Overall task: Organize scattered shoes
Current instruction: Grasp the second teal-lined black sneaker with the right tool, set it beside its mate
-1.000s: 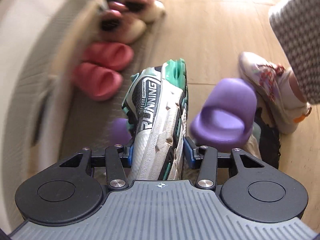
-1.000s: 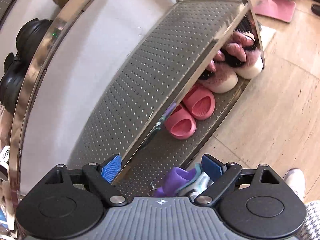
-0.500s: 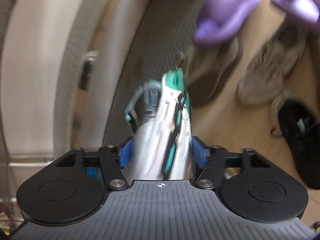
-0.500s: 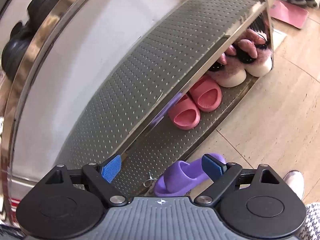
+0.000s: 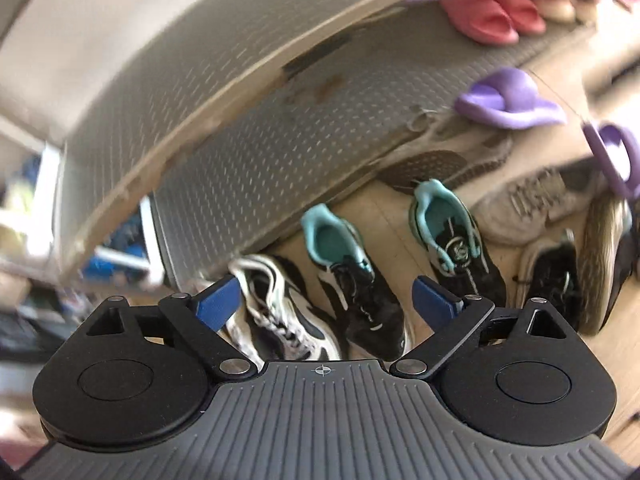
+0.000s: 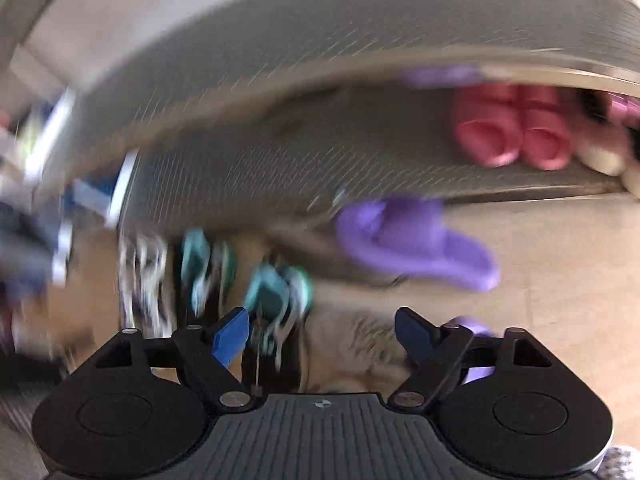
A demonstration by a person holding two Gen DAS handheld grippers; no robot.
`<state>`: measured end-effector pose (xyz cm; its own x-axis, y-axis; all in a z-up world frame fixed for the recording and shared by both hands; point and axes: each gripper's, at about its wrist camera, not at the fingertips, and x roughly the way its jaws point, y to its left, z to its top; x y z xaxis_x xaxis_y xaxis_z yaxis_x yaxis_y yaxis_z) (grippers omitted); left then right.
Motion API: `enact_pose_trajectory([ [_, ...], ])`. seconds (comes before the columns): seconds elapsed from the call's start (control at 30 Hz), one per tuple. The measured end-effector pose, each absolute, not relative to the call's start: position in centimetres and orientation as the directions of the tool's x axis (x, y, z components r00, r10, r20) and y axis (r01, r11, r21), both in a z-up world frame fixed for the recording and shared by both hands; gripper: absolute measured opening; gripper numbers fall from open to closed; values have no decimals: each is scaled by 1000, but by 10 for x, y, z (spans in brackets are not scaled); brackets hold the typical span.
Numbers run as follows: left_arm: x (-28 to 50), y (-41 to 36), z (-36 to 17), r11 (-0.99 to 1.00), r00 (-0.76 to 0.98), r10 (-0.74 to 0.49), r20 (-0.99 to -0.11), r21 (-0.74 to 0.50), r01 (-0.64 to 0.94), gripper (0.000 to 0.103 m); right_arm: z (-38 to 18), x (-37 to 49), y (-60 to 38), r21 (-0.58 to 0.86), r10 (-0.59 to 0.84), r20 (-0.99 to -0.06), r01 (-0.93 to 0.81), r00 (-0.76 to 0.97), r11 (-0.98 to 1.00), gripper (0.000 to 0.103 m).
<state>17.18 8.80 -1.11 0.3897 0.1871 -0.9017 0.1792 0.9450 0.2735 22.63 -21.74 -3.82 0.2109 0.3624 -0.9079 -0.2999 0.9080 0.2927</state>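
Shoes lie scattered on the pale floor in front of the perforated metal shoe rack (image 5: 280, 128), whose lower shelf now fills the upper half of both views; a second ago the left wrist camera faced only one end of it. A pair of pink slippers (image 5: 496, 12) sits on that shelf, toward the right. A beige sneaker (image 5: 532, 204) lies on the floor at the right, beside a black shoe (image 5: 556, 280). Two black running shoes with teal lining (image 5: 356, 280) stand side by side on the floor just in front of the rack, with a black-and-white sneaker (image 5: 280, 308) to their left. One purple slipper (image 5: 508, 98) rests at the shelf's front edge, and a second purple slipper (image 5: 614, 158) lies further right.

The left gripper (image 5: 326, 300) was clamped on a teal-and-white running shoe a second ago; now its jaws are opening, spread wide above the floor shoes with nothing between the blue pads. The right gripper (image 6: 322, 334), wide apart before, is closing, and no pad presses on anything; its view is heavily blurred, with a purple slipper ahead of it.
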Motion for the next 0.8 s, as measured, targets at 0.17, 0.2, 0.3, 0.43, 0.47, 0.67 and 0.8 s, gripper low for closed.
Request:
enact_pose_trajectory([
  [0.17, 172, 118, -22, 971, 341, 146, -929, 200, 128, 94, -92, 208, -160, 309, 347, -929, -247, 130, 918, 56],
  [0.2, 173, 121, -19, 972, 358, 141, -923, 199, 129, 95, -109, 210, -151, 318, 341, -933, -181, 115, 931, 55],
  [0.3, 177, 128, -6, 971, 402, 146, -904, 208, 115, 96, -148, 223, -129, 270, 273, -957, -42, 96, 962, 49],
  [0.43, 181, 141, 10, 986, 420, 101, -902, 146, 75, 96, -184, 246, -113, 218, 210, -974, 104, 85, 970, 50],
  [0.47, 182, 145, 13, 990, 422, 84, -903, 122, 65, 96, -190, 251, -109, 221, 211, -973, 137, 90, 966, 50],
  [0.67, 185, 162, 17, 996, 413, 77, -908, 89, 10, 96, -224, 272, -79, 96, 85, -990, 96, 113, 991, 34],
  [0.8, 187, 169, 15, 994, 404, 104, -909, 102, -26, 96, -237, 269, -61, 3, 4, -995, -9, 100, 1000, 15],
])
